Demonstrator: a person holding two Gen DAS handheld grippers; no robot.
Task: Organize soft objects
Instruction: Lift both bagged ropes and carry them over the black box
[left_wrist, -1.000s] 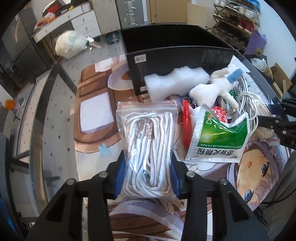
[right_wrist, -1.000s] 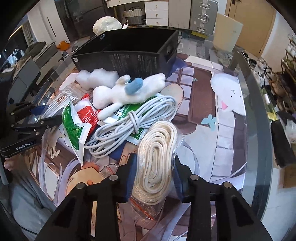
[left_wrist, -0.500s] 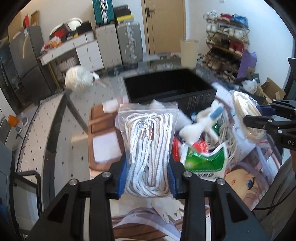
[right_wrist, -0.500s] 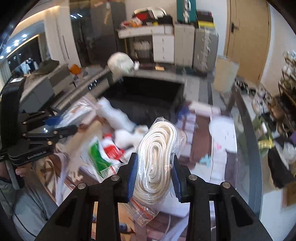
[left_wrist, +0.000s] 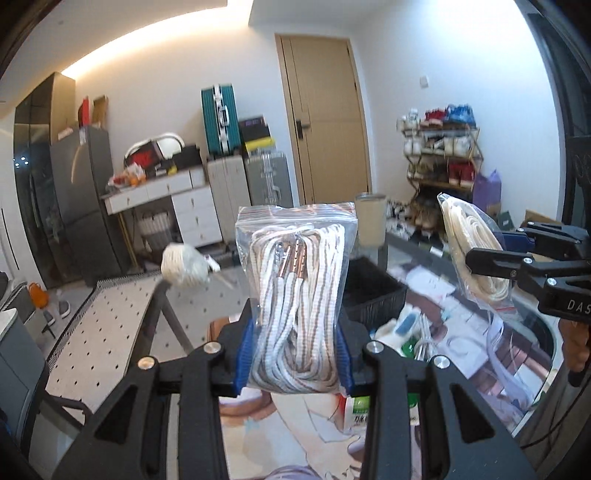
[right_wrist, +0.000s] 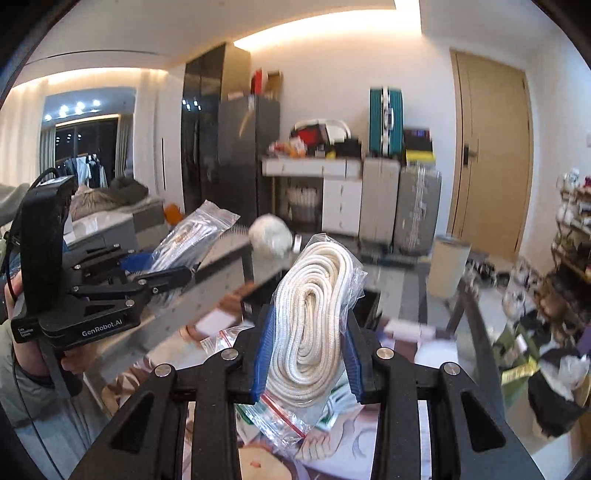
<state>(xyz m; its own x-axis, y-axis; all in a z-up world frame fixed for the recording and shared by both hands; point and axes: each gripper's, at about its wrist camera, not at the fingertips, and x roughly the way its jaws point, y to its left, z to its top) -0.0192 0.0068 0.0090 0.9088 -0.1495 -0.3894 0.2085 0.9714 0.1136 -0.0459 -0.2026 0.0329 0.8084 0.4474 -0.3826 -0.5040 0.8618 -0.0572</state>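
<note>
The table (left_wrist: 476, 354), covered with a printed cartoon mat, is seen below and beyond both pairs of jaws, with a black bin (left_wrist: 373, 291) standing on it just behind the left jaws. A loose heap of soft things is seen blurred beside the bin, to the right of the left jaws; only a green and white packet (left_wrist: 360, 410) under them can be made out.

The left gripper (left_wrist: 293, 354) is held above the table, its jaws drawn narrow and pressed by their blue pads against the lower sides of a clear zip bag of striped cord (left_wrist: 295, 291). The cord is white with brown stripes, bundled in long loops, with metal tips near the top; the sealed red-lined edge of the bag stands upright above the jaws.

The right gripper (right_wrist: 308, 365) is likewise raised, its jaws narrow and clamped on a clear zip bag of cream rope (right_wrist: 314, 321). The rope is thick, plain and coiled in an oval; the bag's red-striped seal hangs below the jaws, while the coil leans up and slightly rightward between them.

From each camera the other gripper is seen to the side, its bag lifted clear of the table.
</note>
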